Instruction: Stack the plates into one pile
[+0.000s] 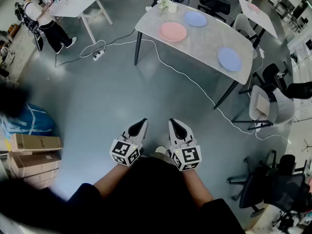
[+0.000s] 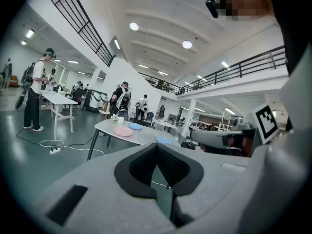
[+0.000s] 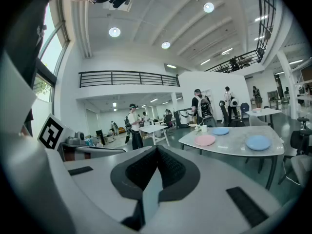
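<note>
Standing well back from the surface [image 1: 204, 42], a person holds the left tool [image 1: 140, 126] and the right tool [image 1: 176, 126] side by side over the grey floor. Each tool's jaws are pressed together with nothing between them. The pink plate [image 1: 172, 31], the far blue plate [image 1: 195, 18] and the right-hand blue plate [image 1: 229, 59] lie well apart on the surface, none yet stacked. The step in hand appears to be the walk-up. Approaching the long near edge should bring the pink plate within reach, and the jaws must part before taking any rim. A white cable [image 1: 190, 79] snakes across the floor between the person and the surface, a likely trip hazard. Chairs [image 1: 265, 106] crowd the right end, and a cup [image 1: 172, 7] stands near the pink plate.
</note>
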{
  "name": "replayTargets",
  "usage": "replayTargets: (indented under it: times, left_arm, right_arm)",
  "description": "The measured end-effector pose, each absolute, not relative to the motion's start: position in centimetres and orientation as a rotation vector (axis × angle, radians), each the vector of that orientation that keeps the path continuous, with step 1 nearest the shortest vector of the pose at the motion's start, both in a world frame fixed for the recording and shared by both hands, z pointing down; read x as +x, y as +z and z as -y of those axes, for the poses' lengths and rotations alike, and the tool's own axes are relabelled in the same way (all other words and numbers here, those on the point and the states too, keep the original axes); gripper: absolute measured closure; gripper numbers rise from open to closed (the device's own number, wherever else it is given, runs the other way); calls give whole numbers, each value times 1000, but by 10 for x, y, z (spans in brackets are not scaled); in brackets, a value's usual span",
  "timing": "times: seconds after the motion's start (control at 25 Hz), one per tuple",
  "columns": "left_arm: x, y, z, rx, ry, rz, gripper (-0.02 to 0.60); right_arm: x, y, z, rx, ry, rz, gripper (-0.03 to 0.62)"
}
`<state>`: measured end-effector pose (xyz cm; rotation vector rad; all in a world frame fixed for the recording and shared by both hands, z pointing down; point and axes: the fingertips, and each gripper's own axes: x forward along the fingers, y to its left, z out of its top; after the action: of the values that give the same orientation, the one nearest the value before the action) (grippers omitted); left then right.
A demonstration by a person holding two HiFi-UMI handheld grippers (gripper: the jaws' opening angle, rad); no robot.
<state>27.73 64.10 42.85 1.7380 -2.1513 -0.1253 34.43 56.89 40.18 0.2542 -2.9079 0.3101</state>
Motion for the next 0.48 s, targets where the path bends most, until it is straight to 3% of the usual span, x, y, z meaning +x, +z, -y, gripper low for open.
replayTargets:
  times: [0.48]
  left_arm:
    - [244,420,-650,1711,-73,2215,566]
  right_arm:
    - [324,402,-572,266,359,2951,582]
